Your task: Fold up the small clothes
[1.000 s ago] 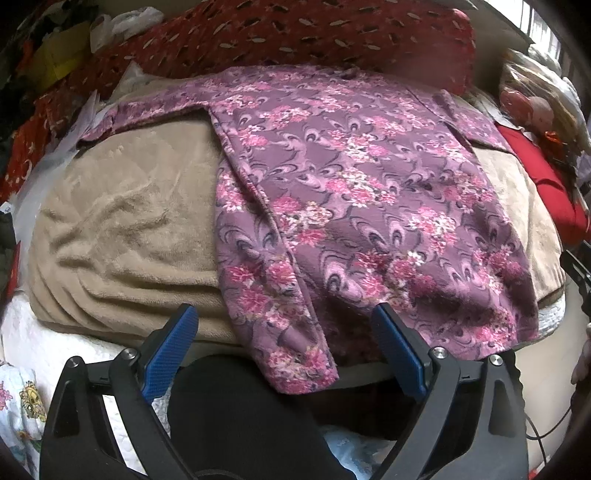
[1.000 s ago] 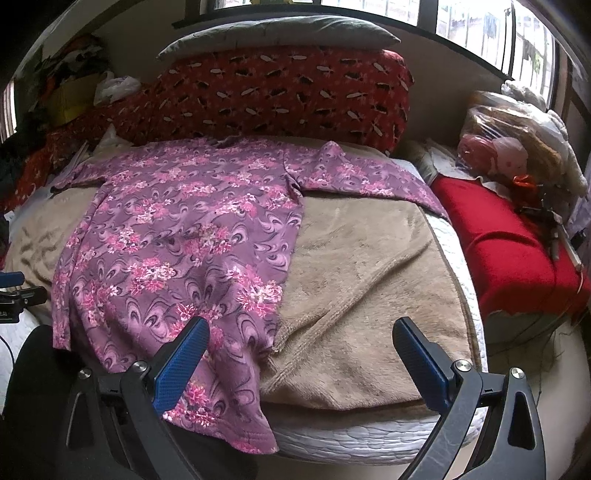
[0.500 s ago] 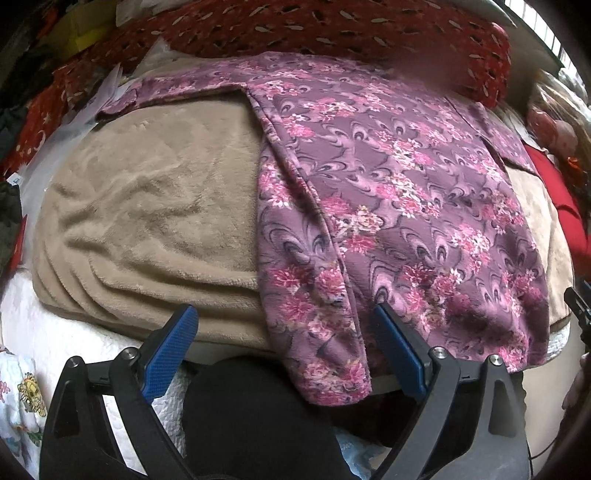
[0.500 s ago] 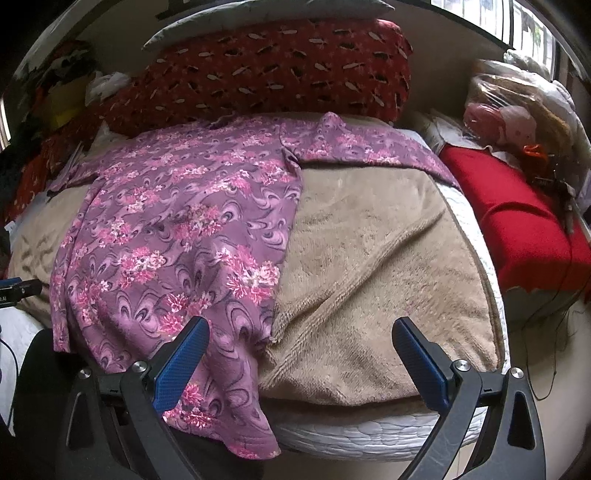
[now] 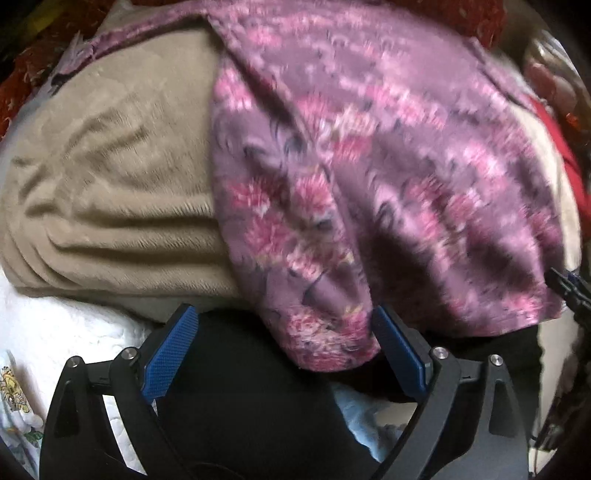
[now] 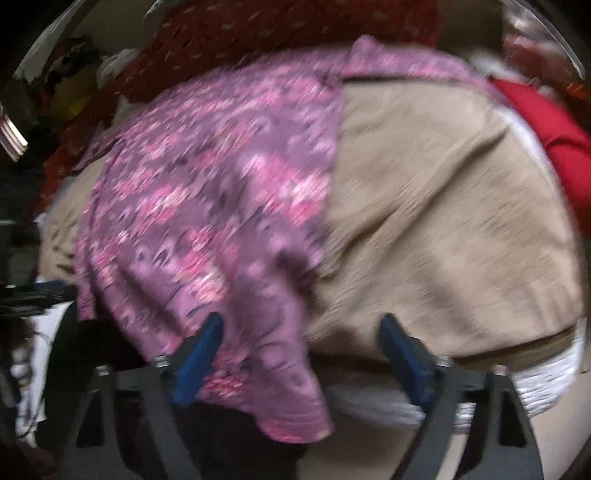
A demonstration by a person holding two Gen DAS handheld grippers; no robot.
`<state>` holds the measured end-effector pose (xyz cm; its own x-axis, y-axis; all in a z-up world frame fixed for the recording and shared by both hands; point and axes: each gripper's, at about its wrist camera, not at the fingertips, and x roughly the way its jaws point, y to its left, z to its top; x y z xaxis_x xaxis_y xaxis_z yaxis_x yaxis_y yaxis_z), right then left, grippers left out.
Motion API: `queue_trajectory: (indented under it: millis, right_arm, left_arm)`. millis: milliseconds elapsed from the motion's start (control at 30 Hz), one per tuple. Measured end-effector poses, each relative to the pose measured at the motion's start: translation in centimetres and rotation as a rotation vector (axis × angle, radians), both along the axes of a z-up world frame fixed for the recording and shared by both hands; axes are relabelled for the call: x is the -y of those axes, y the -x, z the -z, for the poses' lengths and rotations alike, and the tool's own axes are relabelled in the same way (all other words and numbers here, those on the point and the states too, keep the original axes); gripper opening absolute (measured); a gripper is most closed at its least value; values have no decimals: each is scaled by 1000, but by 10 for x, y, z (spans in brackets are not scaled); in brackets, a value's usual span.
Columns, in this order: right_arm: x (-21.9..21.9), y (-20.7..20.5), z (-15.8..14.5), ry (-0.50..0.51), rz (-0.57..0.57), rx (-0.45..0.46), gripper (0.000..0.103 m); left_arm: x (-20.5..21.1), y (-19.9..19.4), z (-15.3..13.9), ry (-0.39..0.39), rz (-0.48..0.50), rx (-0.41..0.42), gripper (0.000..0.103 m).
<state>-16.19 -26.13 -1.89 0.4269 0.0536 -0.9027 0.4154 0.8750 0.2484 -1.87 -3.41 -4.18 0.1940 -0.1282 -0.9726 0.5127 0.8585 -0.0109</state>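
Observation:
A purple top with pink flowers (image 5: 369, 147) lies spread on a tan blanket (image 5: 110, 166), its hem hanging over the bed's near edge. My left gripper (image 5: 282, 314) points down at the hem's left corner (image 5: 325, 339). Its jaws are closing and still wide: the corner lies between them, against the right pad only. In the blurred right wrist view the top (image 6: 221, 192) drapes over the blanket (image 6: 443, 221). My right gripper (image 6: 302, 321) is closing around the hem's right corner (image 6: 291, 406). Cloth touches the left pad; the right pad stands apart.
A red patterned pillow (image 6: 295, 26) lies along the back of the bed and a red cushion (image 6: 554, 147) at the right. White quilted mattress (image 5: 55, 325) shows under the blanket. A dark shape (image 5: 240, 387) sits below the hem.
Both grippers have sunk and tilted down toward the hanging hem, which now sits between each pair of jaws. The right jaws have narrowed a good deal, the left only slightly.

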Motion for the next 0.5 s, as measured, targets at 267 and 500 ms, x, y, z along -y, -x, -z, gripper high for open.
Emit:
queue_trajectory:
  millis: [267, 500]
  right_arm:
    - [-5, 10, -29, -133, -30, 179, 8]
    - [6, 50, -75, -102, -12, 264, 5]
  left_arm:
    - [-47, -27, -26, 214, -130, -166, 3]
    - [-121, -34, -30, 258, -269, -183, 3]
